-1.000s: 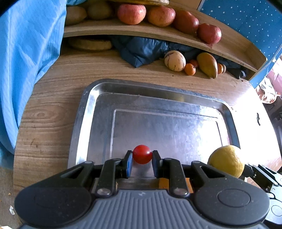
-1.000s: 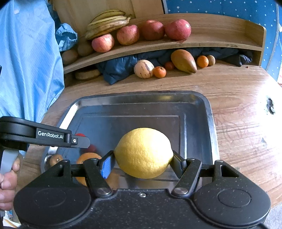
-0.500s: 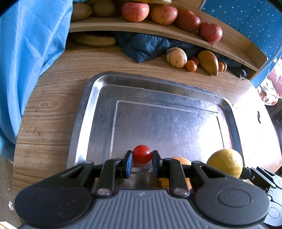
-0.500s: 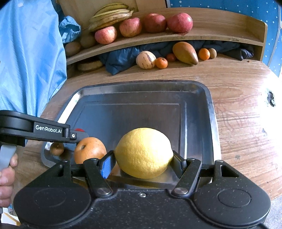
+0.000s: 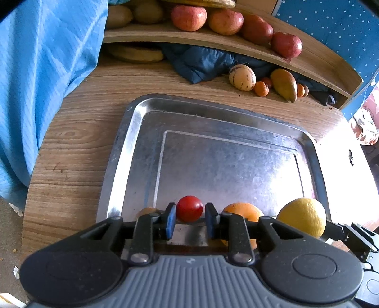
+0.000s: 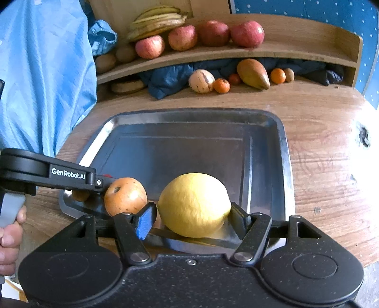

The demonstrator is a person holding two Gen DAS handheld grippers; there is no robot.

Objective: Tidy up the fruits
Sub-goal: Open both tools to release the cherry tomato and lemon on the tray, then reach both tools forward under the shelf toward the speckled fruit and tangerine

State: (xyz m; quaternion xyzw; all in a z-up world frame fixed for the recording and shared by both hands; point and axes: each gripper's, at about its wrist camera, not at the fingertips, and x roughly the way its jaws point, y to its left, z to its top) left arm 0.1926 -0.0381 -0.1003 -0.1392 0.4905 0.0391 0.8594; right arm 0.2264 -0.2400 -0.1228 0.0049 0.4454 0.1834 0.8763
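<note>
A red cherry tomato (image 5: 189,208) sits on the near edge of the steel tray (image 5: 225,165) between the pads of my left gripper (image 5: 190,219). Its jaws are opening, and a thin gap shows at the right pad. An orange (image 5: 240,210) and a small brown fruit (image 5: 147,210) lie on either side of the tomato. My right gripper (image 6: 191,214) is shut on a yellow lemon (image 6: 194,203) over the tray's (image 6: 189,147) near right corner. The orange (image 6: 125,196) lies to the left of the lemon, and the left gripper's (image 6: 104,183) tip reaches in behind it.
A curved wooden shelf (image 6: 284,49) at the back carries apples (image 6: 182,38) and bananas (image 6: 156,20). Below it lie a striped pale melon (image 6: 201,81), a mango (image 6: 253,73), tangerines (image 6: 222,85) and a dark blue cloth (image 6: 165,80). A person in a blue garment (image 5: 35,83) stands at the left.
The left jaws have eased slightly apart from the tomato. The orange and the small brown fruit have come into view beside it. The lemon stays gripped by the right gripper.
</note>
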